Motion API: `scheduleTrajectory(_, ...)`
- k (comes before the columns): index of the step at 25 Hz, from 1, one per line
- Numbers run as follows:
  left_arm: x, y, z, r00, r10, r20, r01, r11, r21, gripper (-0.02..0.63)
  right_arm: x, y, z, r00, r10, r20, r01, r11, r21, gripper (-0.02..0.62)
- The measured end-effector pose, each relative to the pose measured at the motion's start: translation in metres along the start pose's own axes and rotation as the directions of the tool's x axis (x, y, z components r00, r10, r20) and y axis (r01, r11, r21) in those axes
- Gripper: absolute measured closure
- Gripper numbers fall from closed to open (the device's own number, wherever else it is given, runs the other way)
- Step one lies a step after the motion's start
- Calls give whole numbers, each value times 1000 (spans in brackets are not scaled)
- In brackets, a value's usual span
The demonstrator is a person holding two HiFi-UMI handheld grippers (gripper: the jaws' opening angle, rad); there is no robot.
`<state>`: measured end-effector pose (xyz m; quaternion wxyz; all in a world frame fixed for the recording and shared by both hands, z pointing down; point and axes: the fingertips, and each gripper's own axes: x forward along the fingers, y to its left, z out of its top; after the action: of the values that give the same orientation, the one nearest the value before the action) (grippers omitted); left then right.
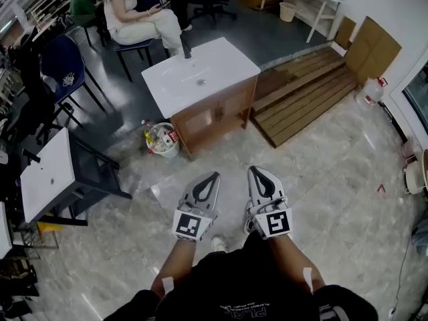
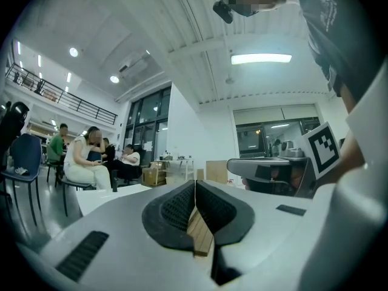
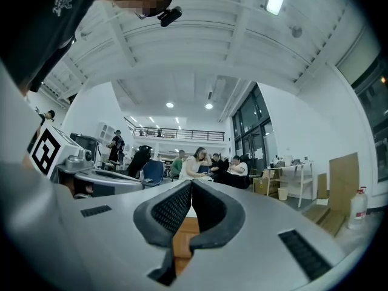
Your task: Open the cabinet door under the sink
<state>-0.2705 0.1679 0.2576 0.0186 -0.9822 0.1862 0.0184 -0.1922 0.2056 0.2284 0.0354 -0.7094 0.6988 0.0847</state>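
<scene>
Where the marble floor (image 1: pixel 321 179) runs ahead of the person, a slatted wooden platform (image 1: pixel 307 99) lies just beside the right flank of the wooden cabinet (image 1: pixel 214 116). The cabinet carries a white sink (image 1: pixel 200 72) with a dark tap, and its front doors (image 1: pixel 231 107) are closed. A seated person (image 1: pixel 134 15) is behind it. A small bin (image 1: pixel 162 140) holding mixed litter stands close by the cabinet's left corner. The left gripper (image 1: pixel 212 176) and the right gripper (image 1: pixel 255 170) are side by side, well short of the doors. Each has its jaws fully together, grips nothing and touches nothing.
</scene>
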Motion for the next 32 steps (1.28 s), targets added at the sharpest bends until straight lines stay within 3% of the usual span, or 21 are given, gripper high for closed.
scheduleTrajectory(6,52,14,-8,999,27,-18,-26,999,34,581,36,-44,-16,1000,20,6,-21,1000,7,571)
scheduleTrajectory(12,108,30,3,994,113,-5,-113,993,25,581,75,-97,-25,998,61,7,-61,997,54,571)
scheduleTrajectory(18,166,29,5,982,185,-21,-183,979,86,581,102,-142,-28,989,143,27,-144,987,67,571)
scheduleTrajectory(22,188,32,0,976,212,-45,-208,975,80,581,117,-160,-30,982,184,45,-186,981,63,571)
scheduleTrajectory(32,219,65,-22,968,236,-85,-230,971,72,581,157,-180,-53,980,198,23,-199,978,68,571)
